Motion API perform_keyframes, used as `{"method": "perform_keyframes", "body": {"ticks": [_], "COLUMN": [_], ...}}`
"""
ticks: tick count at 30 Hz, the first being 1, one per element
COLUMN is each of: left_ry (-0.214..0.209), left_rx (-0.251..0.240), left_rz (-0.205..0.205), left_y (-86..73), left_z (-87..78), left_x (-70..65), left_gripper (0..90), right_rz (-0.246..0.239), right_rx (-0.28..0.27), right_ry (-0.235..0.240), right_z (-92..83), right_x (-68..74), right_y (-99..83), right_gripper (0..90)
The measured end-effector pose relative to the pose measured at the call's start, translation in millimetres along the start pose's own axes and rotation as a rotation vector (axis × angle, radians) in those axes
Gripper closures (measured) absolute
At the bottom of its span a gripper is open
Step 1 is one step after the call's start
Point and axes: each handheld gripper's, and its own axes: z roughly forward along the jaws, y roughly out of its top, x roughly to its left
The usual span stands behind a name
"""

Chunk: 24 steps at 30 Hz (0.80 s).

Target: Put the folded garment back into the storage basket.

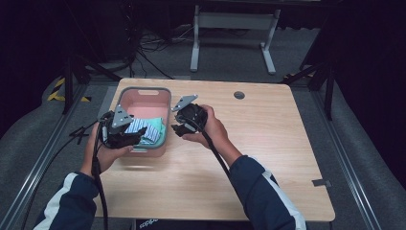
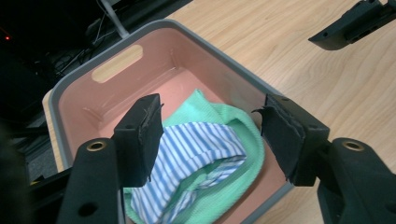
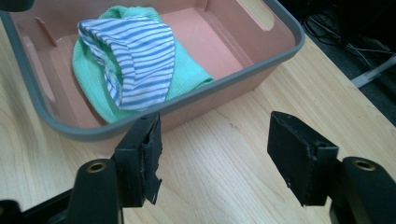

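Both grippers stood open w/ nothing between the jaws. Left gripper (image 1: 125, 135) hung over the near-left corner of the pink bin (image 1: 165, 98); its jaws were apart, framing the cloths below w/o touching them. Right gripper (image 1: 181, 125) was just beside the bin's right wall, over bare table (image 1: 268, 143), jaws wide and empty.

The striped cloth (image 2: 196, 149) lay on top of the green cloth (image 2: 233, 116), both bunched in the near half of the bin, far half bare. Looks like the pair was already dropped in, so the placing seemed done, imo.

Risks from here:
- Left jaws sat close above the fabric; a dip could snag the striped cloth and drag it back out.
- Left gripper's cable (image 1: 98, 177) trailed by the bin's near wall; a quick pull-back could hook the rim and shift or tip the bin.
- The bin stood near the table's left edge, so a nudge from the right gripper on its wall could slide it that way.
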Motion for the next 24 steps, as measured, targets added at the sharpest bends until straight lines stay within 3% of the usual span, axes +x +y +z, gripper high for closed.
{"method": "perform_keyframes", "body": {"ticks": [5,7,14,24], "left_ry": [-0.010,-0.035,-0.067,-0.091], "left_rx": [-0.004,-0.011,-0.017,-0.017], "left_rz": [0.012,0.010,0.023,0.089], "left_y": [2.3,2.9,3.0,1.5], "left_z": [-1.3,-1.2,0.9,1.5], "left_x": [-6.9,-9.5,-22.9,-42.6], "left_gripper": [33.5,31.8,24.5,21.6], "right_rz": [-0.006,-0.001,-0.010,-0.006], "right_rx": [0.013,0.023,0.039,0.055], "right_ry": [-0.013,-0.019,-0.036,-0.057], "right_z": [-9.0,-11.8,-24.5,-40.0], "right_x": [-2.4,-2.1,-5.9,-12.7], "right_y": [-9.7,-13.3,-30.4,-56.7], "right_gripper": [34.0,33.7,32.5,28.9]}}
